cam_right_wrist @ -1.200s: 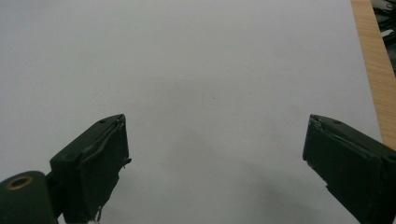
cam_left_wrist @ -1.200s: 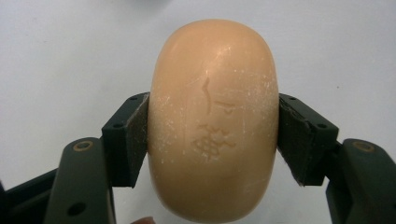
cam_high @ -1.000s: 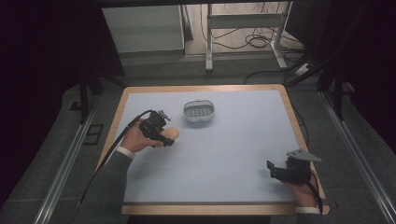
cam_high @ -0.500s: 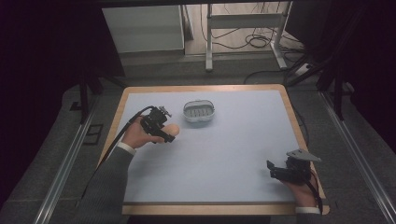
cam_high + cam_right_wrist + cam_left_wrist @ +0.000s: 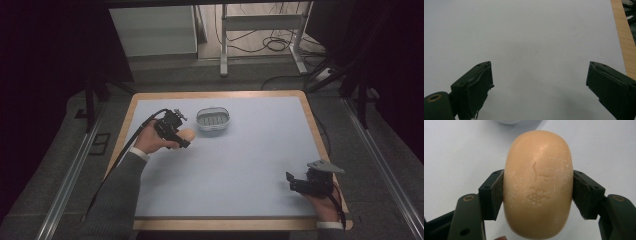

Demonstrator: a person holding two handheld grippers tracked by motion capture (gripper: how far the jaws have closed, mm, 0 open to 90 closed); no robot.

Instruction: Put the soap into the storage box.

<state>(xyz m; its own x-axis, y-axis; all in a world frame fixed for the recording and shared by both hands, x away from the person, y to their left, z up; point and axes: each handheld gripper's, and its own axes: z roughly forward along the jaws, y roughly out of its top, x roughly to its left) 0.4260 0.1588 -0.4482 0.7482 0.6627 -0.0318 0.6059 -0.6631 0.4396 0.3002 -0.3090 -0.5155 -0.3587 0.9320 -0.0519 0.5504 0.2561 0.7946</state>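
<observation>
Between your left gripper's (image 5: pixel 537 192) jaws sits a peach soap bar (image 5: pixel 538 185), clamped on both sides above the worktop (image 5: pixel 240 165), just beside the grey soap dish (image 5: pixel 213 119). Your right gripper (image 5: pixel 539 87) rests near the worktop's right corner, jaws wide apart.
</observation>
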